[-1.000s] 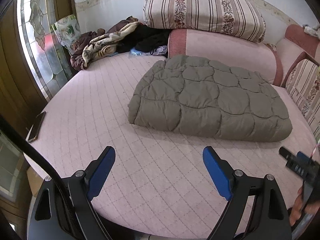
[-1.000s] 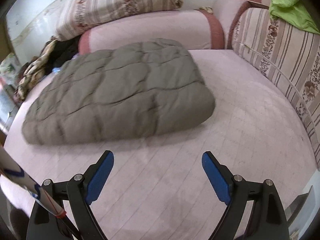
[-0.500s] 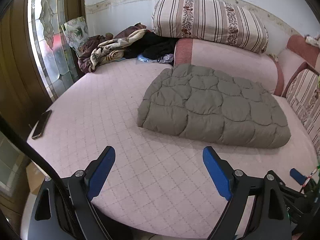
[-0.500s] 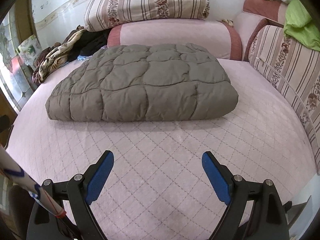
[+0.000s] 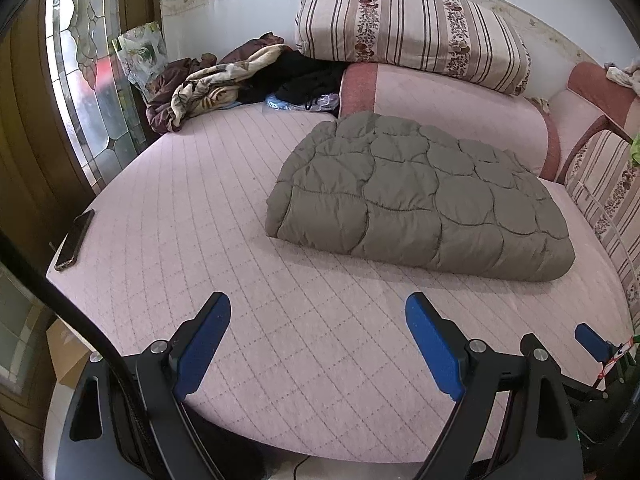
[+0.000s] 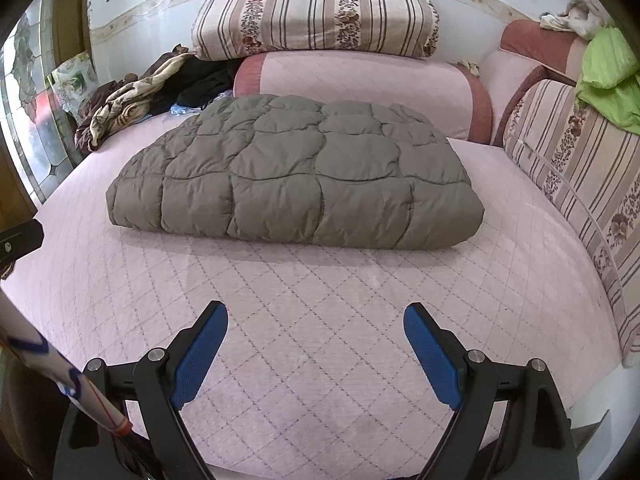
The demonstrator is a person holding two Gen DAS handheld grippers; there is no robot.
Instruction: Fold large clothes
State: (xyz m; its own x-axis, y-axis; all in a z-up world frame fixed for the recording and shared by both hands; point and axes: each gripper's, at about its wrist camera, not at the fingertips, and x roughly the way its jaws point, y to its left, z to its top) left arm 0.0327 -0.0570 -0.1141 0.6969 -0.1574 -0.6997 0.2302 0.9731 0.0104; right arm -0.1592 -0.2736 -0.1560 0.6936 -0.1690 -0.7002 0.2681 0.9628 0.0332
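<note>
Nearby, both the left tongs [image 5: 318, 340] and right tongs [image 6: 316, 350] hang spread and empty over the pink bed [image 6: 320, 320], the folded grey quilted coat [image 6: 296, 176] lying farther in, a phone [image 5: 74, 239] at the left edge, crumpled clothes [image 5: 208, 88] far left.

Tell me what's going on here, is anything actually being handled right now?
Nothing is held at the moment. A person has a gripper in each hand; the left gripper and right gripper are both open and empty above the near part of the pink bed. The grey quilted coat lies farther back as a folded, puffy bundle, untouched. A phone sits at the bed's left edge.
</note>
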